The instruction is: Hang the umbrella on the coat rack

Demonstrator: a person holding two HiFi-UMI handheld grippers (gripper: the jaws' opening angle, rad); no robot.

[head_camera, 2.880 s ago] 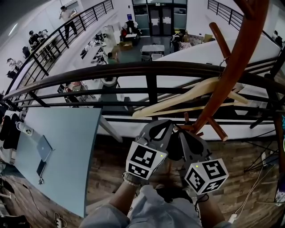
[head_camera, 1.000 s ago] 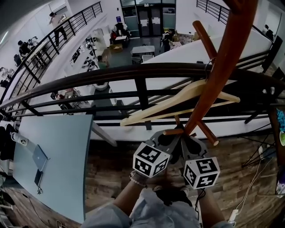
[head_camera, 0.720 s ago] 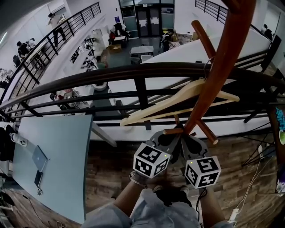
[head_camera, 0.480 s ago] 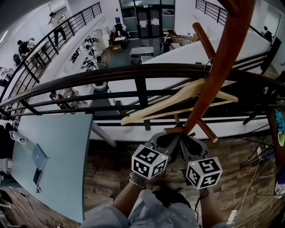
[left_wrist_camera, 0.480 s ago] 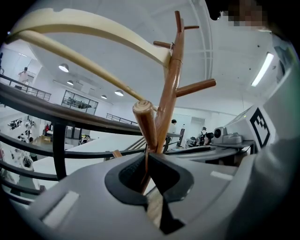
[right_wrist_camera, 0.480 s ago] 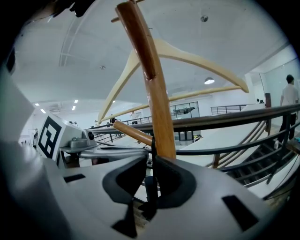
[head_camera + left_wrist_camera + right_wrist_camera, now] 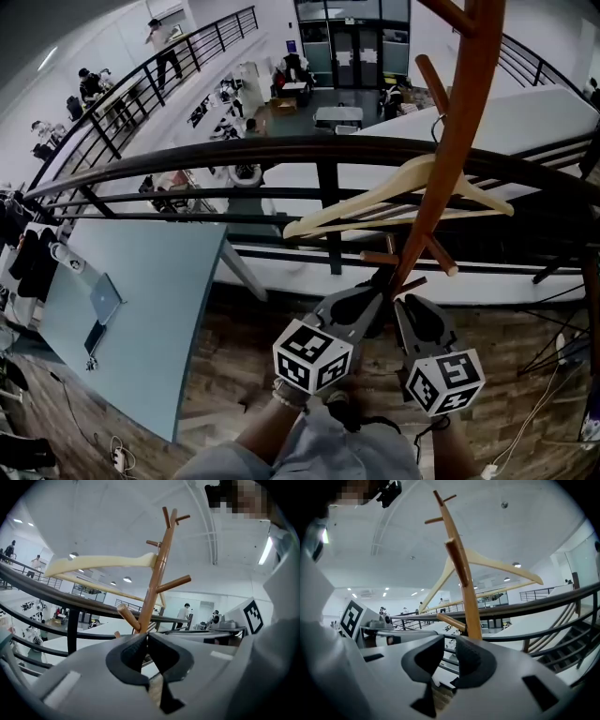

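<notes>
- The coat rack (image 7: 448, 159) runs as a brown wooden pole from the centre of the head view to its upper right edge, with short pegs sticking out. A pale wooden hanger (image 7: 394, 192) hangs on it in front of the dark railing (image 7: 281, 150).
- The left gripper (image 7: 373, 294) sits below centre. In its own view the jaws meet at the tips with nothing between them.
- The right gripper (image 7: 405, 304) is just beside it. Its jaws stand a narrow slit apart and grip nothing; only the railing shows through the gap.
- No umbrella can be made out for certain in any view. A dark shape (image 7: 379, 279) sits just under the lowest peg (image 7: 380, 257), between the two gripper tips. I cannot tell whether it is the umbrella.
- Judging from the task alone, an umbrella is probably light, with soft, slippery cloth over a stiff shaft.
- The best hold is likely the rigid handle or the shaft just below it, not the cloth, which would slide and bunch between the jaws.
- The wrist loop or hooked handle should stay free so it can go over a peg.
</notes>
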